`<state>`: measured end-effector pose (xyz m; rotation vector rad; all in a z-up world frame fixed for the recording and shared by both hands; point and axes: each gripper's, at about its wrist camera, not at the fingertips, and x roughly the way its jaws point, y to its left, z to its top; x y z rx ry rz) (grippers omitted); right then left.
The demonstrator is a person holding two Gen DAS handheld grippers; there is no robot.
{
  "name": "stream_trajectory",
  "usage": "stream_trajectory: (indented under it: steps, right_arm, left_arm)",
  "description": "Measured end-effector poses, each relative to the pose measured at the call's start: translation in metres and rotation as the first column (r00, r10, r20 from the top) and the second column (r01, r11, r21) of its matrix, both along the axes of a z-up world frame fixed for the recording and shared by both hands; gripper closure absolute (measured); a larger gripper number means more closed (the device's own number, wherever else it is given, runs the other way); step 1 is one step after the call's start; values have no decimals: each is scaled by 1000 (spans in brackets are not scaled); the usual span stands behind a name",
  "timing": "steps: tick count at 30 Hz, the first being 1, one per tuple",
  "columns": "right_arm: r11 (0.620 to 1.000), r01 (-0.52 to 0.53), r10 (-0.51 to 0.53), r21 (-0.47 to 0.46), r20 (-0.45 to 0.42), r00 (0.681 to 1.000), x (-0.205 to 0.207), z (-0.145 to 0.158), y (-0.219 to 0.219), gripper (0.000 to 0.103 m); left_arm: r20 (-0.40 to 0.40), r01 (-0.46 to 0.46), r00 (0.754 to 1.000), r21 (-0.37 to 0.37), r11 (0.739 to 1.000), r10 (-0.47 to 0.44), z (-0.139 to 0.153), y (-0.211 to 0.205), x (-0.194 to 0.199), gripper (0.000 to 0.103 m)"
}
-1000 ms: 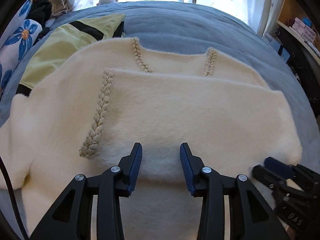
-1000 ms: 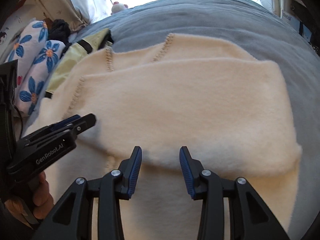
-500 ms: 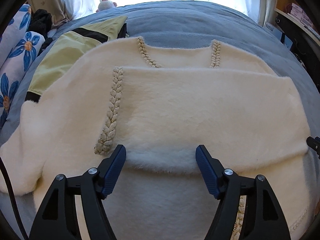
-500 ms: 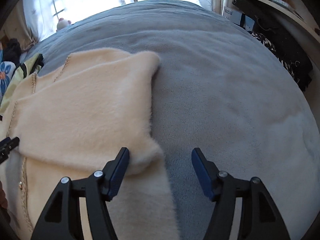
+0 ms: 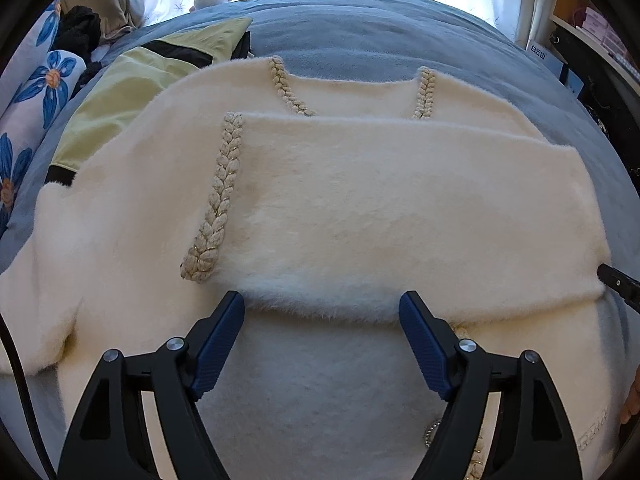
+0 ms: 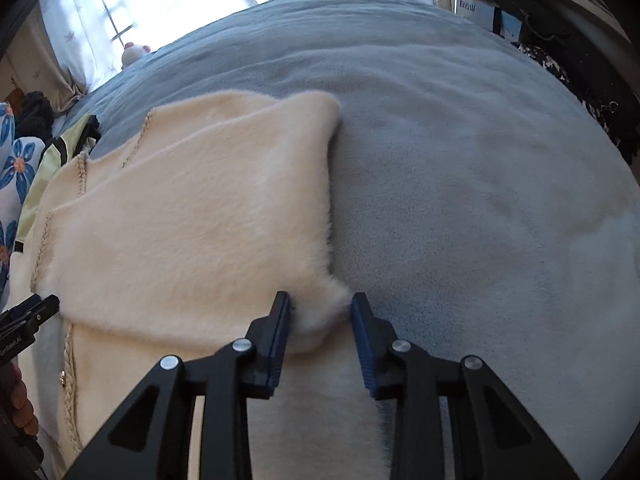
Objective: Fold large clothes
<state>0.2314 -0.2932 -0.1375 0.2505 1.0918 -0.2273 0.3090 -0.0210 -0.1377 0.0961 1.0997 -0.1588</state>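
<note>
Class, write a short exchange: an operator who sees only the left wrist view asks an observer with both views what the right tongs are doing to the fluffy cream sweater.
Operator: Where are the right tongs? My view barely shows them.
Observer: At the near right corner of the folded-over flap of the fluffy cream sweater.
Operator: Gripping it?
Observer: Their jaws have just been closing; the corner fills the gap and both pads touch it.
</note>
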Motion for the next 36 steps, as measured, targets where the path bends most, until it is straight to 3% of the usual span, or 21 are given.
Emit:
stream_trajectory:
  steps: [5, 8, 15, 22, 26, 36]
  right_arm:
    - [999, 9, -10, 33, 11, 1000, -11, 21, 6, 71]
    - [1000, -2, 2, 15, 15, 1000, -24, 33, 16, 70]
    - [996, -29, 26, 88, 33, 999, -69, 53, 48, 69]
    - [994, -53, 46, 91, 69, 997, -109, 72, 79, 68]
    - [994, -63, 54, 93, 96, 994, -132, 83, 95, 60]
    - [987, -135, 122, 93, 137, 983, -173, 102, 145, 59]
  left_arm:
    - [-15, -12, 1000, 0, 1000, 12, 6, 3, -11, 24]
    - [23, 4, 1000, 20, 1000, -5, 20, 1, -27, 24]
    - [101, 41, 994, 32, 999, -44, 61, 2, -77, 24]
    - [122, 36, 992, 26, 999, -39, 86, 9, -127, 24]
    - [139, 24, 990, 40, 999, -30, 96, 13, -156, 24]
    - [149, -19, 989, -33, 999, 23, 119, 37, -218, 24]
